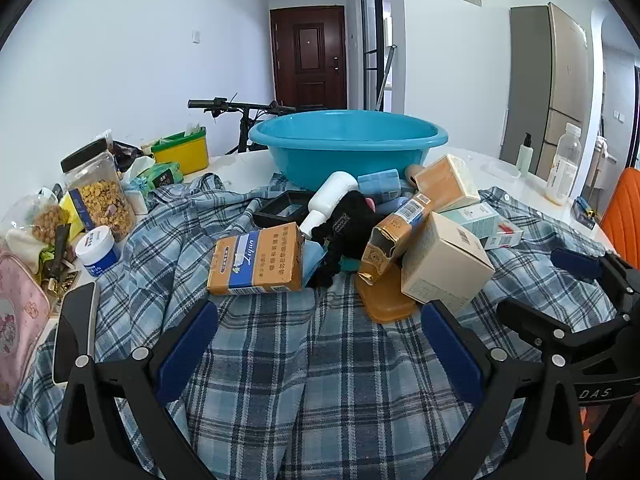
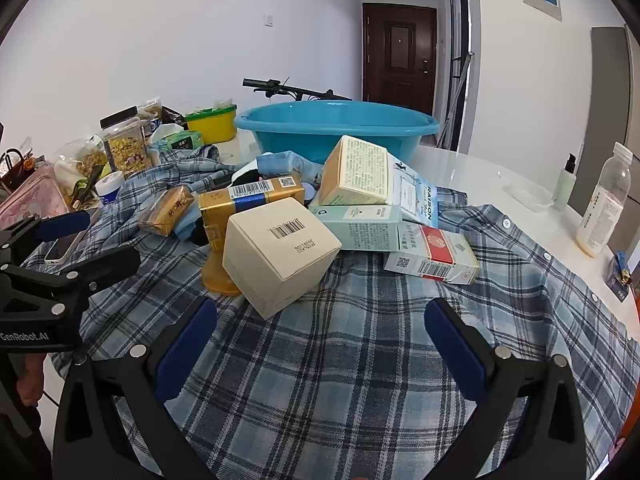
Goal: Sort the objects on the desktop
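Both tongs are released and grip nothing. The left tongs (image 1: 319,346) hover low over the plaid shirt (image 1: 280,380), their blue-padded fingers (image 1: 186,350) spread wide and pointing toward the heap of objects. The right tongs (image 2: 322,346) are in the same pose, just beside the left ones; each pair shows at the edge of the other camera's view.

The shirt is soft blue-and-white checked cloth, wrinkled, spread over the white glossy desk (image 2: 480,168) — its buttoned edge runs along the right side. In front of the right tongs stands a cream cardboard cube box (image 2: 280,250) with a barcode, tilted on one corner and leaning against an amber plastic piece (image 1: 386,300). Behind it lie a long gold carton (image 2: 250,198), a pale green box (image 2: 356,227), a red-and-white pack (image 2: 434,258) and a beige box (image 2: 354,172) resting on top of the others. In front of the left tongs lies an orange-and-blue pack (image 1: 256,260), flat on the cloth, and behind it a white bottle (image 1: 326,200) leans on a black fuzzy thing (image 1: 344,220).

Past the heap stands a round blue plastic basin (image 1: 348,140). At the left edge of the desk are a clear cereal jar (image 1: 100,196), a small white tub (image 1: 96,250), a phone (image 1: 76,332) and a pink pouch (image 1: 18,320). Between the tongs and the heap the cloth is bare — the right part of the desk carries only a clear plastic bottle (image 2: 604,208) and a slim pump bottle (image 2: 566,180).
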